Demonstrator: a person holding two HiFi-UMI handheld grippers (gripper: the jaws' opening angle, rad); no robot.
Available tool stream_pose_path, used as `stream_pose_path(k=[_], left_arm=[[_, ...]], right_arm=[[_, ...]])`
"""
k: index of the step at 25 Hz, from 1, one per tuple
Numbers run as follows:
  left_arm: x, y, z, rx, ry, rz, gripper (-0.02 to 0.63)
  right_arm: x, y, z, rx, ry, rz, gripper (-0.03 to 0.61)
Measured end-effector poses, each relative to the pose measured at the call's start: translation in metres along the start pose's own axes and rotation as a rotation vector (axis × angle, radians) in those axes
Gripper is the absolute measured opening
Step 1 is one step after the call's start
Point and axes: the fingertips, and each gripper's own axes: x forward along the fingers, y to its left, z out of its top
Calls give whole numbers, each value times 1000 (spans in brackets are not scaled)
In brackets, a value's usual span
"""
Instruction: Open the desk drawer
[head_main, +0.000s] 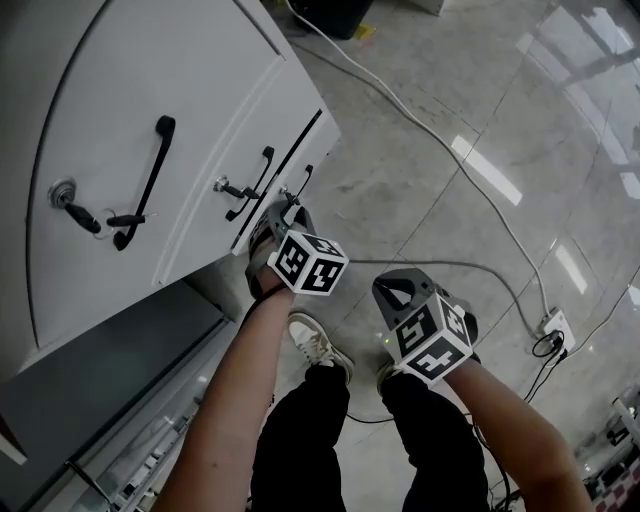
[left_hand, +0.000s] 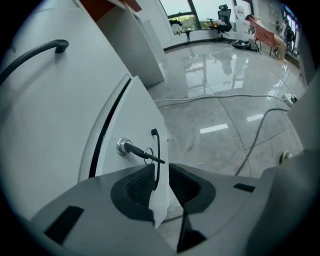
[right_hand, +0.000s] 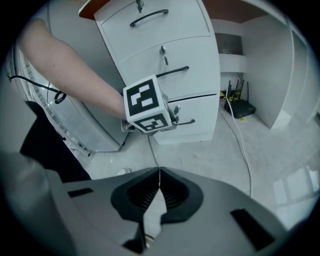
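Right, the left gripper (left_hand: 160, 167) is down at the white drawer unit (head_main: 120, 120), nose at the bottom drawer (left_hand: 142, 105). Its jaws stand apart with that drawer's thin black handle (left_hand: 157, 150) between the pads. The bar runs close along the left-hand pad, but there is clear space on the other side, so it is not clamped. Just beside the handle, a key (left_hand: 137, 150) sticks out of the drawer's lock.

All three drawers look closed. The fronts sit flush, with only a dark seam (left_hand: 102, 135) between the middle one and the bottom one, so nothing inside any of them can be seen. The top drawer's handle (head_main: 145, 185) and the middle drawer's handle (head_main: 255, 180) are both untouched, each with its own key beside it.

The right gripper (right_hand: 159, 172) hangs over the floor near the person's shoes (head_main: 318, 343). Its jaws are pressed together with nothing in them.

Underfoot is a glossy pale stone floor (head_main: 450, 100) catching streaks of light. A white cable (head_main: 440, 140) snakes across it to a socket block (head_main: 553, 325). Beside the unit a small black router (right_hand: 240, 107) sits on the floor, and an office chair (left_hand: 225, 12) stands by the far windows.
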Motion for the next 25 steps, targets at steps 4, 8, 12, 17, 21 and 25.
stream_pose_path(k=[4,8,12,17,21,25], left_arm=[[10,2,-1,1,47,82,80],[22,4,0,-54,68,109,69],[28,6,2,-113,67,111,48],[29,7,3,-114,66,130,28],[27,5,5,-30,34,144,18],[26,5,5,20,19,149,14]], right_arm=[[4,-2,-3,12,2,6,17],[7,-5,-13,13,15,5,17],[10,-8,-26,18,36,3,17],[15,-12,-25,15,37,-2,17],[18,-10,-22,22,27,0,17],[21,-2,-24,15,36,13,17]])
